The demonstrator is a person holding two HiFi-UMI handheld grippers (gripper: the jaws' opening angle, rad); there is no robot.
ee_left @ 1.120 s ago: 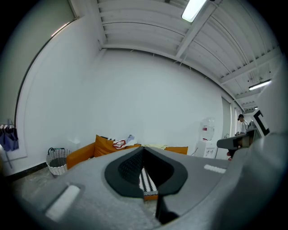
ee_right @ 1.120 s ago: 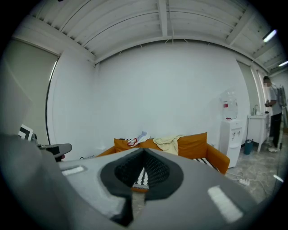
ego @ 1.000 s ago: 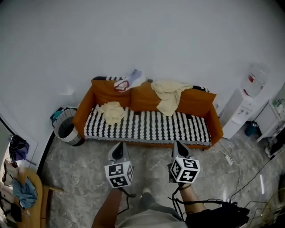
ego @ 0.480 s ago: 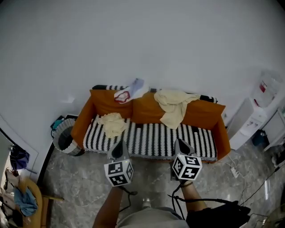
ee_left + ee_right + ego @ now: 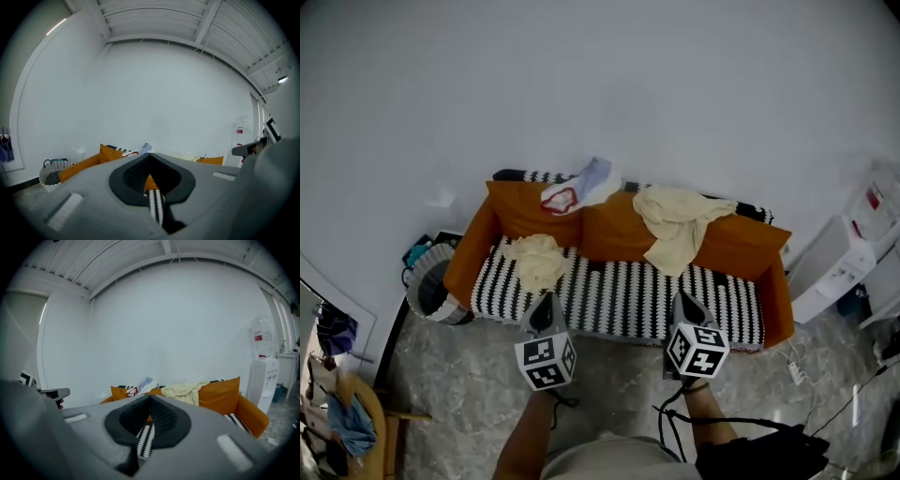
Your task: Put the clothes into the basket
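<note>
While the crumpled cream garment lies on the striped seat of the sofa, straight ahead of the left gripper, a larger cream garment hangs down the back cushions ahead of the right gripper; the basket stands at the sofa's left end. Both grippers point nearly level at the sofa, jaws together and empty
</note>
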